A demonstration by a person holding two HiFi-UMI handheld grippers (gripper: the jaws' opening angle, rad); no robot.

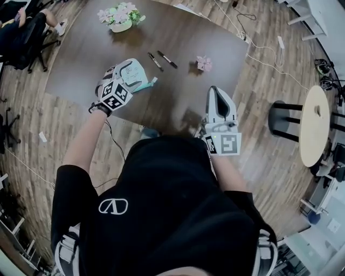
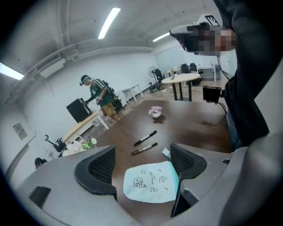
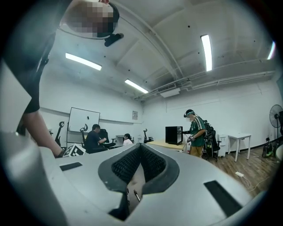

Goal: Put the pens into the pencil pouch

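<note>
**Head view.** Nearest the lens is the person's black T-shirt (image 1: 172, 215), with a white emblem on the left shoulder. Beyond it stands a dark wooden table (image 1: 81, 59). The left gripper (image 1: 132, 74) is angled down over the pencil pouch (image 1: 144, 85), of which only a teal edge and a tag show beside the gripper's body. The right gripper (image 1: 215, 94) is held over the table's near edge, well apart from the pouch. 2 black pens (image 1: 161, 60) lie side by side on the table beyond the pouch, outside it. A small pink flower pot (image 1: 204, 63) stands to their right, and a flower arrangement (image 1: 122, 16) stands at the far end.

**Left gripper view.** The jaws stand wide apart. The pale blue pencil pouch (image 2: 151, 182), printed with small drawings, lies flat on the table between them, and neither pad presses on it. Both pens rest just beyond the pouch, and the pink flower pot stands farther off.

**Right gripper view.** The jaws are closed together with nothing between them. The gripper looks level across the room, where a person in a green shirt (image 3: 198, 132) stands.
</note>
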